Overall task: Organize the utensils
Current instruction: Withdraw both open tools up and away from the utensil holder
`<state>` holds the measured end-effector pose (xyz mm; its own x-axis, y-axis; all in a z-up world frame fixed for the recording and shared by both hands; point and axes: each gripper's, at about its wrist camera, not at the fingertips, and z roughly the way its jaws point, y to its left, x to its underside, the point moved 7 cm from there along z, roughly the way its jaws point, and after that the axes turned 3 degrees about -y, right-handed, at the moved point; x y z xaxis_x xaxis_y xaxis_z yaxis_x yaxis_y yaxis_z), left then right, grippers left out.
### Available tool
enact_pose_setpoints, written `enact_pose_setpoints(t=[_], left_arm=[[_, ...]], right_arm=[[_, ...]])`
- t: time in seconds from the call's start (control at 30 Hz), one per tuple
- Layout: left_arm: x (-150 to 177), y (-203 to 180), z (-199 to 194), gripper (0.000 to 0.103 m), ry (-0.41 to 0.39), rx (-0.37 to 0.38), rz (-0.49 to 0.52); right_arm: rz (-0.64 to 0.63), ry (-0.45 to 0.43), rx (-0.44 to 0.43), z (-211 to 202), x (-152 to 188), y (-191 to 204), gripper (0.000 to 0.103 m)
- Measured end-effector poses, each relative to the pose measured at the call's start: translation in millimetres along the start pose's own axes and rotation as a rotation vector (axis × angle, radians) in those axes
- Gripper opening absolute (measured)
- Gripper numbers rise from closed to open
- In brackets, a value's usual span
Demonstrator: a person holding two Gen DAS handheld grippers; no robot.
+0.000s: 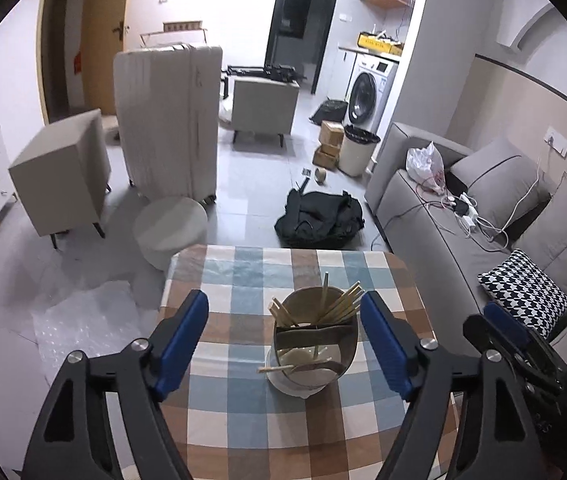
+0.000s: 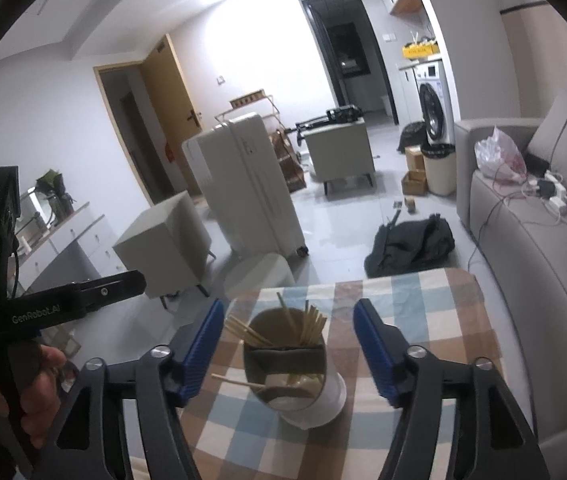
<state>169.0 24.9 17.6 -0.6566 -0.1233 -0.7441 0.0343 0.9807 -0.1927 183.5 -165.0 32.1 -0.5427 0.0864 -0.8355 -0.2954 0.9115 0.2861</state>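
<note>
So both my left gripper (image 1: pixel 284 338) and right gripper (image 2: pixel 286 348) are spread wide, holding nothing. The utensil holder (image 1: pixel 310 350) sits mid-table (image 1: pixel 227 420), chopsticks (image 1: pixel 341 304) inside. Those sticks look light, stiff and slippery, so I'd pinch mid-shaft; the holder's maybe tippy, hard to tell.

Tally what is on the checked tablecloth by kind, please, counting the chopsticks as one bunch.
Utensil holder: 1
Chopstick bunch: 1, standing in the holder's far compartment; single sticks too blurred to count
Loose chopstick: 1, lying across the holder's near rim
Total: 3
</note>
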Motion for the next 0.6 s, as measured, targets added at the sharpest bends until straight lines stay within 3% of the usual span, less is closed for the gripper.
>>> enact_pose_setpoints(t=[0.23,0.6], left_arm=[[11,1,-17,0.086,-0.077,-0.038,0.007],[38,-2,-36,0.087,-0.12,-0.053,0.025]], right_arm=[[-0.026,-0.055,-0.018,-33,8,11,0.086],[-0.078,-0.115,-0.008,-73,30,26,0.1]])
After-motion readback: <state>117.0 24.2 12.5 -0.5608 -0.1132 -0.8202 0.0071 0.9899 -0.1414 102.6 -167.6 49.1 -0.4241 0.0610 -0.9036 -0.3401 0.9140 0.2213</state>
